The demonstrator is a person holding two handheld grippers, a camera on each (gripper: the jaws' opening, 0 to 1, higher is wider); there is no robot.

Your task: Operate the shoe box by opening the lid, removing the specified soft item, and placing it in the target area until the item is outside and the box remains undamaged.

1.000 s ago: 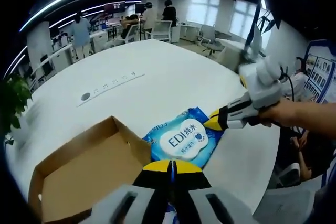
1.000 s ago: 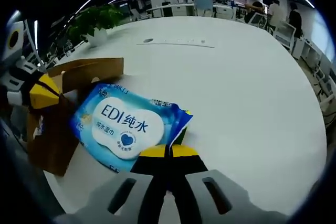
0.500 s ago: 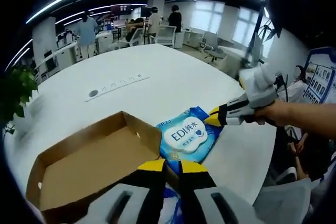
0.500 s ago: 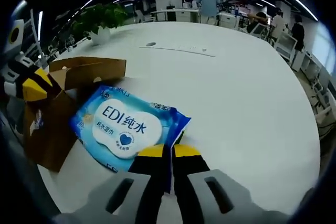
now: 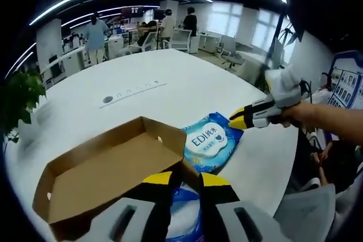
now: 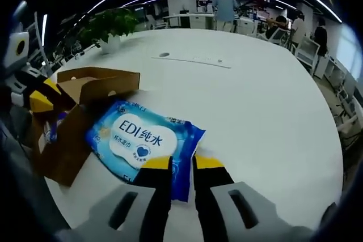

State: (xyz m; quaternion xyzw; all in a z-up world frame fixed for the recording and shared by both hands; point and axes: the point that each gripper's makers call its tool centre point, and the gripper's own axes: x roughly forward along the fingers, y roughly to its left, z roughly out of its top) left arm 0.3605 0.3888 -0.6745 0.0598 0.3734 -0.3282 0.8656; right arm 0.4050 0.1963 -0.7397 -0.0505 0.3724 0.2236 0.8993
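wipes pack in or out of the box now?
Out. The wipes pack lies flat on the white table beside the open cardboard box.

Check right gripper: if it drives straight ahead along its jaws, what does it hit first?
Most likely the blue wet-wipes pack with the white label: the right gripper has its jaws open at the pack's near edge on the white table. The brown cardboard shoe box sits off to the side.

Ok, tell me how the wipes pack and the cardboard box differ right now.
The wipes pack is blue, glossy and printed; the cardboard box is plain brown. The pack lies flat and sealed on the white table; the box stands open, walls upright. The pack is smaller than the box. Both rest on the table, side by side.
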